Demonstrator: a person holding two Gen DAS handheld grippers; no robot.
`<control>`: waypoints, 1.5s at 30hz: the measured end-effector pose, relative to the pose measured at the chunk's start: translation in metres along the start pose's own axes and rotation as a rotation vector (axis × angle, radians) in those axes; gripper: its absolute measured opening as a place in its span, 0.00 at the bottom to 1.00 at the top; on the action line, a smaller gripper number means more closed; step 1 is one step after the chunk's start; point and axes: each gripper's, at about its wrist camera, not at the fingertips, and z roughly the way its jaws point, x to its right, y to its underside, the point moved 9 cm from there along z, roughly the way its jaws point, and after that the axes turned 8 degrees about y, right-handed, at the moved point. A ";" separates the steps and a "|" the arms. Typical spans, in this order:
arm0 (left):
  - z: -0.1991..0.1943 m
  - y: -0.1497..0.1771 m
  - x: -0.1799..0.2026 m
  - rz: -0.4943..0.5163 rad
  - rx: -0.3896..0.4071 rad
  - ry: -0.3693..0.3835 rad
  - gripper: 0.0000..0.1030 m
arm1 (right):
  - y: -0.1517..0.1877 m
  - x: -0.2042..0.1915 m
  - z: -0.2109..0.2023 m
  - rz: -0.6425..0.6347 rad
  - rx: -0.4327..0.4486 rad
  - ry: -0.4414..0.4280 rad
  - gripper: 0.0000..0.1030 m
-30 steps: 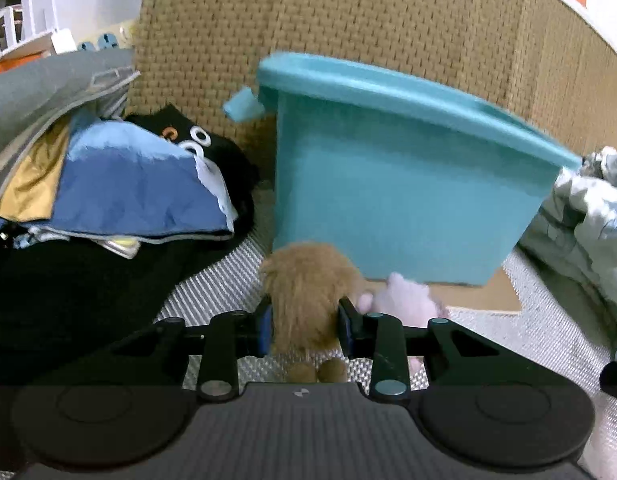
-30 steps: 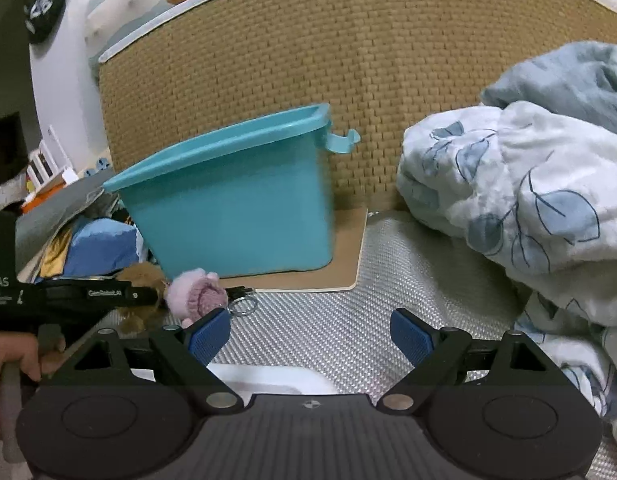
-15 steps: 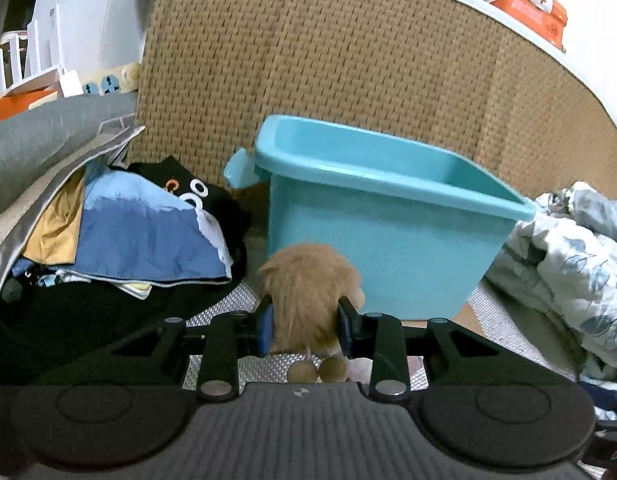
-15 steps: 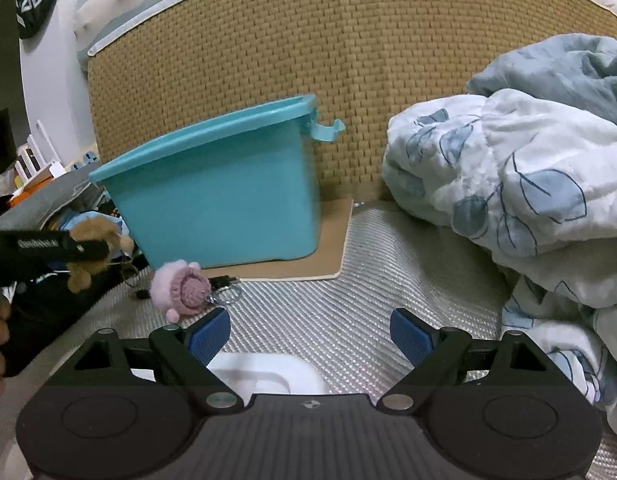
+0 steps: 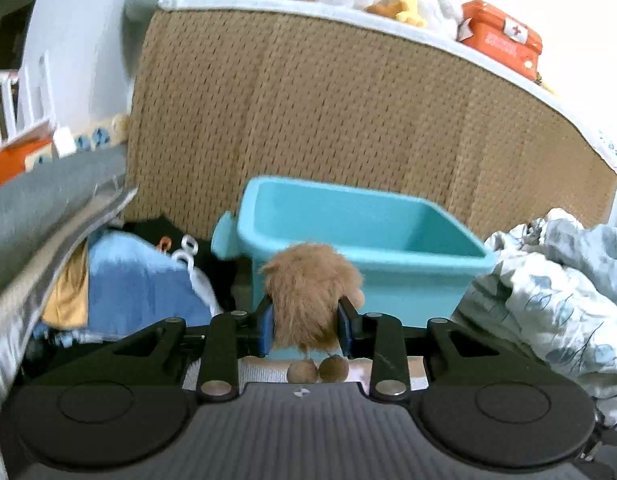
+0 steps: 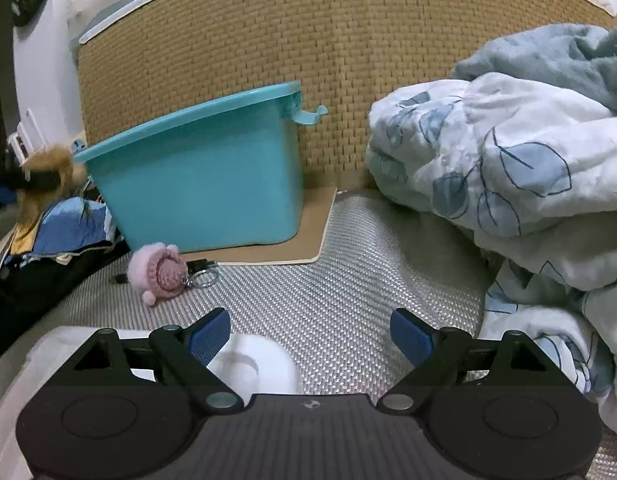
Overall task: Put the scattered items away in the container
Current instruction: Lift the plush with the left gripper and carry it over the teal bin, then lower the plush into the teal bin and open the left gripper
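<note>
Left gripper [image 5: 306, 330] pinching brown plush [image 5: 310, 292], teal bin [image 5: 388, 264] at 12 o'clock; right gripper [image 6: 310, 336] spread, pink keychain [image 6: 160, 274] at 10 o'clock.

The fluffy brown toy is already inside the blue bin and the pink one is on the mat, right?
Not quite. The left gripper holds the fluffy brown toy outside the blue bin, as the left wrist view shows. The pink one is on the mat.
</note>
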 end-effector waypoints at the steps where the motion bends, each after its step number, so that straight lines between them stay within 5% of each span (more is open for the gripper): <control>1: -0.001 -0.006 0.003 0.010 0.004 0.002 0.34 | 0.000 -0.001 0.000 -0.004 -0.001 -0.003 0.88; 25: 0.058 -0.094 0.024 0.094 -0.080 0.027 0.34 | 0.016 0.001 0.011 -0.047 -0.092 -0.006 0.88; 45: 0.157 -0.074 0.010 0.000 -0.306 -0.001 0.34 | 0.020 -0.005 0.016 -0.065 -0.109 -0.018 0.93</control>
